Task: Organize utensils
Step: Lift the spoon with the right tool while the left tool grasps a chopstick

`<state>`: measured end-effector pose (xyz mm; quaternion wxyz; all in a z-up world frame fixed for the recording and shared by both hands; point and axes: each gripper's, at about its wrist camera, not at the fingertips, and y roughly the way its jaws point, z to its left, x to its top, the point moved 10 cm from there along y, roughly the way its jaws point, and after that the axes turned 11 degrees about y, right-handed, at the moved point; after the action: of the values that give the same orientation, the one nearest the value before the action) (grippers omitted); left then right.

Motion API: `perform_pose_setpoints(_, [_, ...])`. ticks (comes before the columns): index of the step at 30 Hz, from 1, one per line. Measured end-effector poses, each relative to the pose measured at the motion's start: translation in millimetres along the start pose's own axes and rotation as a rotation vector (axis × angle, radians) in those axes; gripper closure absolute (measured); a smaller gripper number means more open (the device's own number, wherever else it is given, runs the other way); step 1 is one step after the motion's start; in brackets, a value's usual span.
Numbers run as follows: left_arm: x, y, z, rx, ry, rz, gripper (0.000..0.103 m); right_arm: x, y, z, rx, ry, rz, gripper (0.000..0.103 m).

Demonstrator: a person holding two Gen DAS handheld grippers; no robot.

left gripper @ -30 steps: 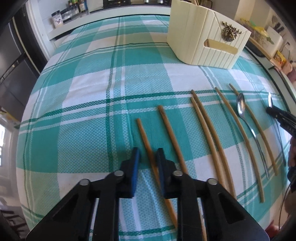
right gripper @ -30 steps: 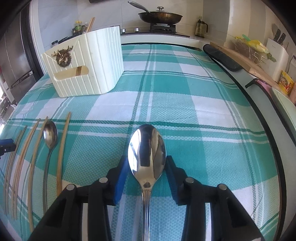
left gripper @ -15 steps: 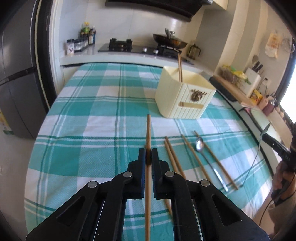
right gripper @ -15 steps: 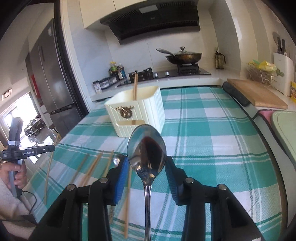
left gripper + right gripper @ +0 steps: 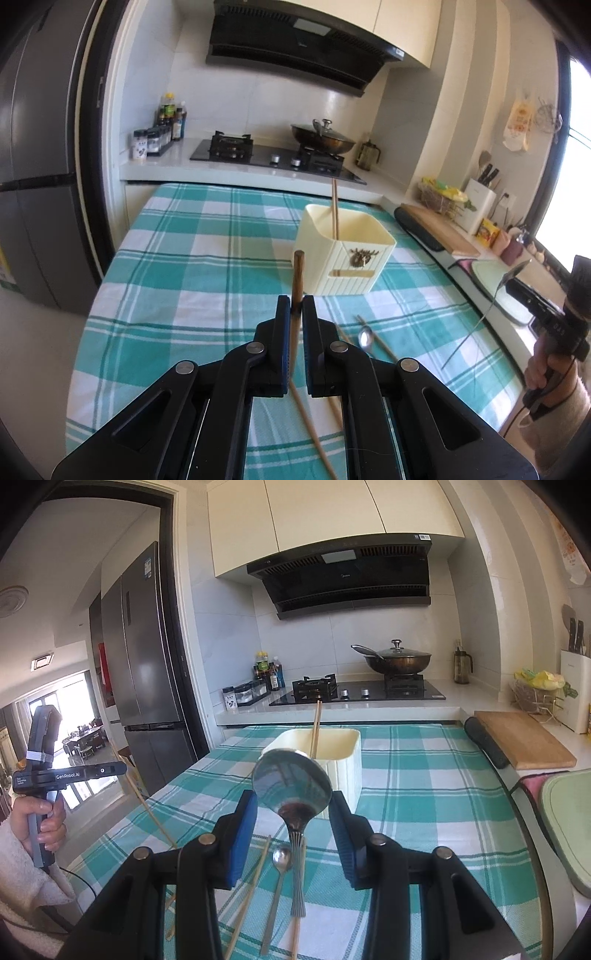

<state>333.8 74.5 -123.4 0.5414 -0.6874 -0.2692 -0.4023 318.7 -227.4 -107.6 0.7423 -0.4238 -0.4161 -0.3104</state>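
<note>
My left gripper [image 5: 295,306] is shut on a brown wooden chopstick [image 5: 297,269], held above the checked cloth with its tip toward the cream utensil holder [image 5: 343,258]. One chopstick [image 5: 335,210] stands in that holder. My right gripper [image 5: 293,801] is shut on a metal spoon [image 5: 291,782], its bowl between the blue pads and its handle hanging down. Beyond it stands the holder [image 5: 343,764]. A second spoon [image 5: 281,856] and several chopsticks [image 5: 255,878] lie on the cloth below. At the left of the right wrist view, the left gripper [image 5: 122,768] shows with its chopstick [image 5: 147,808].
The teal checked tablecloth [image 5: 207,266] covers the table. Behind it is a counter with a hob and a lidded wok [image 5: 321,138]. A wooden cutting board [image 5: 524,738] and a green tray [image 5: 569,812] lie to the right, a fridge [image 5: 147,686] to the left.
The left gripper closed on a chopstick lying on the cloth and lifted it. Both grippers rose and tilted up, so the kitchen wall now fills the views. The right kept hold of the spoon.
</note>
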Motion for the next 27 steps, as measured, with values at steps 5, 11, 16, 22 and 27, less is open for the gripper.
perform_pose_setpoints(5, [6.3,-4.5,-0.4,0.004,0.013,-0.016,0.098,9.4,1.7,5.9,0.007,-0.015,-0.009,0.062])
perform_pose_setpoints(11, [16.5,-10.6,-3.6,-0.018,0.015,-0.035,0.098,15.1,0.5,9.0,0.01,-0.015,-0.019,0.062])
perform_pose_setpoints(16, [38.1,-14.4,-9.3,-0.051,0.03,-0.05,0.098,29.4,2.6,8.4,0.015,0.001,-0.024,0.075])
perform_pose_setpoints(22, [58.5,-12.0,-12.6,-0.06,0.052,-0.062,0.099,46.8,21.6,-3.3,-0.016,0.016,0.012,0.076])
perform_pose_setpoints(27, [56.6,-16.7,-8.8,-0.063,0.033,-0.07,0.099,19.5,44.8,-25.8,-0.127,-0.026,0.132,0.074])
